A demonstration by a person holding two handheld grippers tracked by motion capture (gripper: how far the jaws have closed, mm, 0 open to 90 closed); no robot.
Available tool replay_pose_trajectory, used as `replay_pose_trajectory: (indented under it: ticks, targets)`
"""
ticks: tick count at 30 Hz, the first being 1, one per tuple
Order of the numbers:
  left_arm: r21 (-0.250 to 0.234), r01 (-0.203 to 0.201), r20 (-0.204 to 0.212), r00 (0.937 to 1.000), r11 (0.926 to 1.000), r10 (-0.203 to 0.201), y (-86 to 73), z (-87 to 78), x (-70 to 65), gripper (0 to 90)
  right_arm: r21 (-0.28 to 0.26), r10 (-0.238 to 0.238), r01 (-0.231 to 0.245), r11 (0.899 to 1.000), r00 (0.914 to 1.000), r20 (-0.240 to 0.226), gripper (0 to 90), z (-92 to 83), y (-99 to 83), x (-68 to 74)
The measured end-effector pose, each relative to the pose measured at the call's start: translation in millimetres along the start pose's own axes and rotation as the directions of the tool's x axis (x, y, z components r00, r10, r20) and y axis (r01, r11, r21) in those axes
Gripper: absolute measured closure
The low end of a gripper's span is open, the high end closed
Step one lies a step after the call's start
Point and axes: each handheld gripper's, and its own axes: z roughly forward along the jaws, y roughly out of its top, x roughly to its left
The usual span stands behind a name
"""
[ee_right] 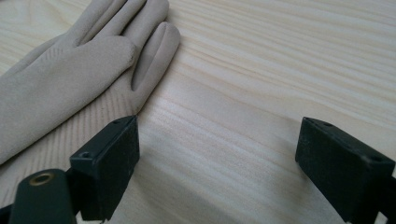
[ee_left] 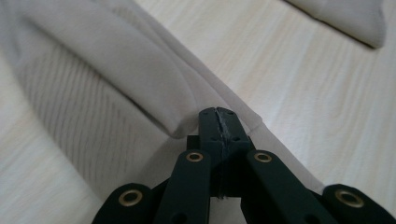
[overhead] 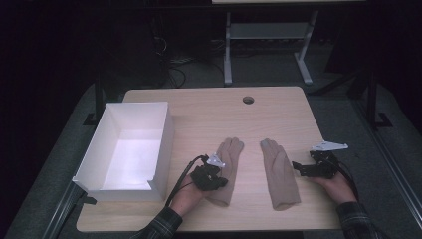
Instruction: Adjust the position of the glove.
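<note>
The left glove (overhead: pixel 226 169) lay flat on the wooden table (overhead: pixel 209 114), just right of the white box (overhead: pixel 130 144), fingers pointing away from the person. The left gripper (overhead: pixel 217 175) sat over that glove's near part with its jaws pressed together at the fabric edge (ee_left: pixel 233 112); whether cloth was pinched between them could not be told. The right glove (overhead: pixel 278 172) lay beside the left glove, apart from it. Beyond it, the right gripper (overhead: pixel 298 168) had its jaws spread wide over bare wood, holding nothing, one jaw just beside the right glove (ee_right: pixel 70 79).

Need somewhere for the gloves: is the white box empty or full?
Empty: the high view shows the open white box with a bare white floor, nothing inside it.
</note>
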Motion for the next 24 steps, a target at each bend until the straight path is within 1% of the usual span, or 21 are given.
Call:
replay_pose_trajectory:
  ticks: [1,2,3,4,6,7,8,9,10,12,13,14,16,18,19,20,21,22,24]
  targets:
    - [0.003,-0.013,0.004,0.9999,0.9999,0.013,0.6,0.4,-1.0,89.2,0.0,0.0,0.0,1.0,1.0,0.0,13.2,0.0,0.0,0.0]
    - [-0.007,-0.003,0.009,1.0,1.0,0.003,1.7,-0.9,0.5,87.8,0.0,0.0,0.0,1.0,1.0,0.0,13.2,0.0,0.0,0.0]
    - [-0.007,-0.003,0.009,1.0,1.0,0.003,1.7,-0.9,0.5,87.0,0.0,0.0,0.0,1.0,1.0,0.0,13.2,0.0,0.0,0.0]
    - [-0.024,0.009,-0.002,1.0,0.9997,-0.009,2.3,-3.4,3.7,87.0,0.0,0.0,0.0,1.0,1.0,0.0,13.2,0.0,0.0,0.0]
    - [-0.039,0.022,-0.024,0.9994,0.999,-0.023,3.4,-7.8,9.0,86.2,0.0,0.0,0.0,1.0,1.0,0.0,13.2,0.0,0.0,0.0]
    - [-0.063,0.047,-0.053,0.9973,0.9969,-0.05,4.6,-12.1,15.0,82.5,0.0,-0.001,0.001,1.0,1.0,0.0,13.2,0.1,0.1,0.0]
    - [-0.069,0.047,-0.071,0.9962,0.9965,-0.052,5.2,-13.9,17.5,80.4,0.0,-0.001,0.001,1.0,1.0,0.0,13.2,0.1,0.0,0.0]
    - [-0.069,0.047,-0.071,0.9962,0.9965,-0.052,5.2,-13.9,17.5,78.0,0.0,-0.001,0.001,1.0,1.0,0.0,13.2,0.1,0.1,-0.1]
    - [-0.084,0.054,-0.098,0.9933,0.995,-0.062,7.4,-16.0,24.1,76.2,0.0,-0.001,0.001,1.0,1.0,0.0,13.2,0.2,0.1,0.0]
    - [-0.098,0.067,-0.12,0.9896,0.993,-0.079,9.4,-16.6,31.0,73.1,0.0,-0.002,0.002,1.0,1.0,0.0,13.2,0.2,0.1,-0.1]
    - [-0.112,0.074,-0.139,0.9863,0.9909,-0.089,10.5,-16.6,36.4,71.5,0.0,-0.002,0.002,1.0,1.0,0.0,13.2,0.2,0.2,-0.1]
    - [-0.117,0.082,-0.143,0.9849,0.9898,-0.098,11.3,-16.3,40.9,71.0,0.0,-0.003,0.003,1.0,1.0,0.0,13.2,0.2,0.2,-0.1]
    - [-0.118,0.094,-0.158,0.9811,0.9885,-0.112,12.4,-14.6,47.9,68.5,0.0,-0.005,0.005,1.0,1.0,-0.001,13.2,0.2,0.2,-0.1]
    - [-0.113,0.111,-0.162,0.9784,0.9874,-0.129,11.9,-11.6,53.5,65.4,0.002,-0.011,0.011,1.0,0.9999,-0.006,13.2,0.1,0.3,0.1]
    - [-0.108,0.115,-0.168,0.9769,0.9874,-0.133,11.3,-9.5,55.4,63.7,0.003,-0.014,0.014,1.0,0.9999,-0.01,13.2,0.2,0.4,0.4]
    - [-0.108,0.115,-0.168,0.9769,0.9874,-0.133,11.3,-9.5,55.4,61.9,0.003,-0.014,0.014,1.0,0.9999,-0.01,13.2,0.2,0.4,0.4]
    - [-0.084,0.113,-0.185,0.9745,0.99,-0.127,9.9,-5.5,57.8,59.9,0.002,-0.019,0.019,1.0,0.9997,-0.015,13.1,0.4,0.5,0.5]
    - [-0.076,0.114,-0.188,0.974,0.9905,-0.127,9.3,-4.1,58.9,58.4,0.003,-0.019,0.019,1.0,0.9997,-0.016,13.0,0.5,0.6,0.6]
    - [-0.079,0.132,-0.177,0.9735,0.988,-0.144,8.2,-2.2,60.1,57.7,0.003,-0.018,0.018,1.0,0.9997,-0.017,13.0,0.6,0.7,0.7]
